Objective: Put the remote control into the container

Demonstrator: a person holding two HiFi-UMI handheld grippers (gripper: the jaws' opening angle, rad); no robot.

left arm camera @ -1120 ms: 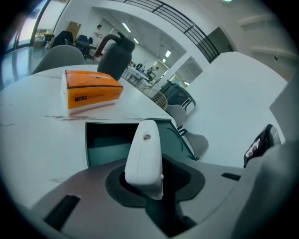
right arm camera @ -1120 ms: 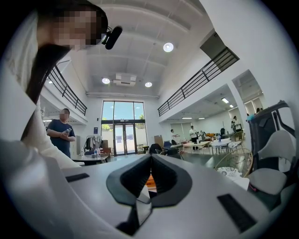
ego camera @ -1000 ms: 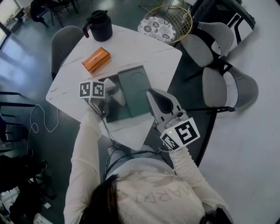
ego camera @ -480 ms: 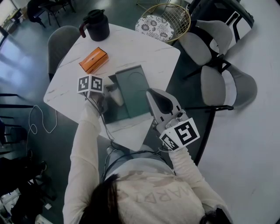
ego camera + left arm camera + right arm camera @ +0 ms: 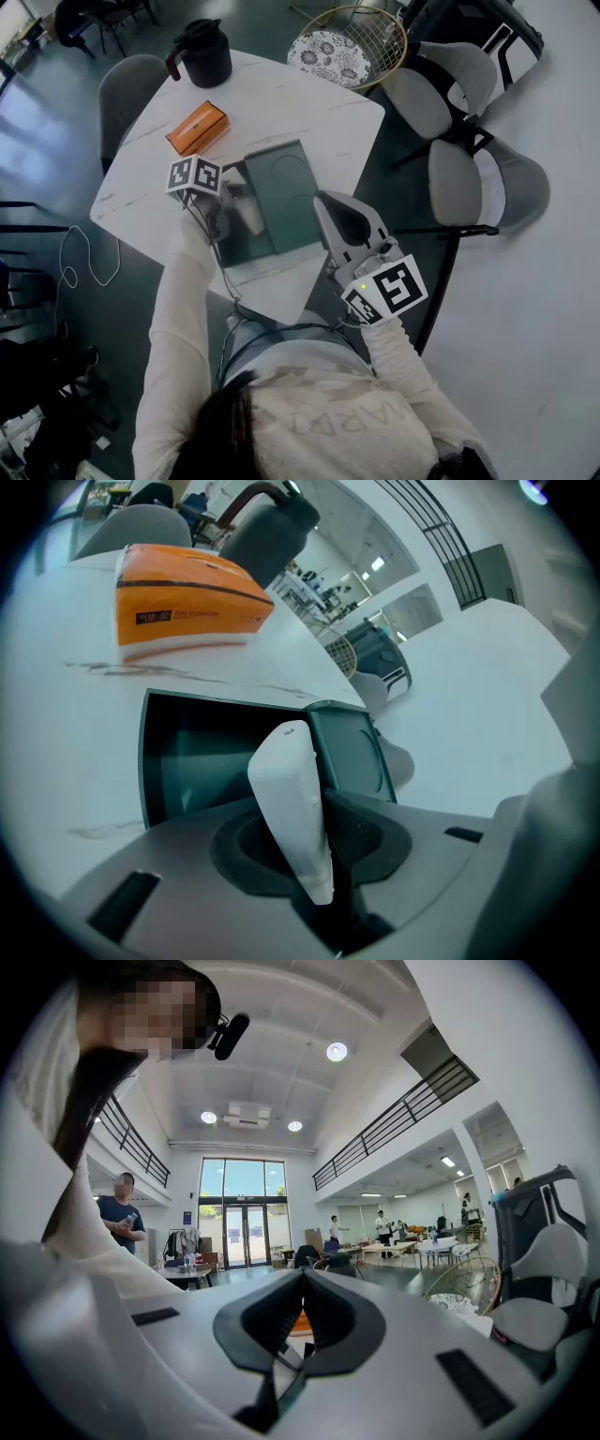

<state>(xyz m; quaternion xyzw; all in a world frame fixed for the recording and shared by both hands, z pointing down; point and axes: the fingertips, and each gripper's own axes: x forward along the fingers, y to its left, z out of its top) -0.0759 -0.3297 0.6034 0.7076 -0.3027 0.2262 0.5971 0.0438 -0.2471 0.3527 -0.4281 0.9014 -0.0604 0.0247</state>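
Note:
My left gripper is shut on a white remote control, which sticks out forward between the jaws. It hangs over the near left part of a dark green container that lies open on the white table. The container's lid is folded back to the right. In the head view the remote shows as a pale shape at the container's left edge. My right gripper is shut and empty. It is held up beside the container's right side, near the table's front right edge.
An orange tissue box lies on the table beyond the container, and a black jug stands at the far corner. Grey chairs and a gold wire basket surround the table. A white cable lies on the floor at the left.
My left gripper with the remote has shifted slightly toward the far side of the table. The right gripper has stayed where it was.

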